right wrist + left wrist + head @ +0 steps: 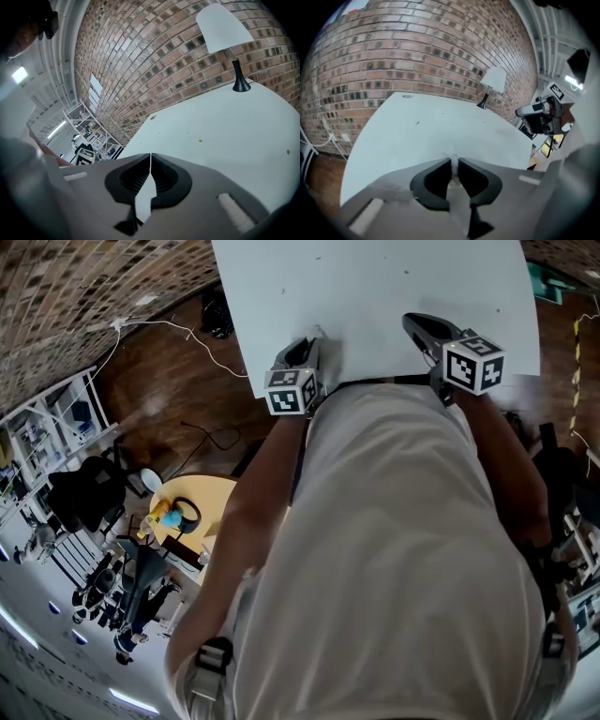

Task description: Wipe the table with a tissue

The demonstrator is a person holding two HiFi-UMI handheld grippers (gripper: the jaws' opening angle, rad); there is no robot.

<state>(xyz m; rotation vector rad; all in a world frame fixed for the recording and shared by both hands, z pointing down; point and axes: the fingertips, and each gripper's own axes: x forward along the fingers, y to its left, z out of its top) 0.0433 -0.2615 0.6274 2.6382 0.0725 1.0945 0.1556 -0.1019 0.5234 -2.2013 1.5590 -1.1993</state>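
On table (440,136), by brick wall (417,56), 1 lamp (224,28); left gripper (454,165) tight on tissue (454,159); right gripper (150,158) closed

Even soft light; pale table (440,136) bright; fisheye edges dark, blurred.

— Is any writing showing up anywhere?

— No, nothing is reading as words or numbers. The left cube (291,392) and the right cube (473,362), over the near edge of the table (375,287), are showing only black-and-white square patterns.
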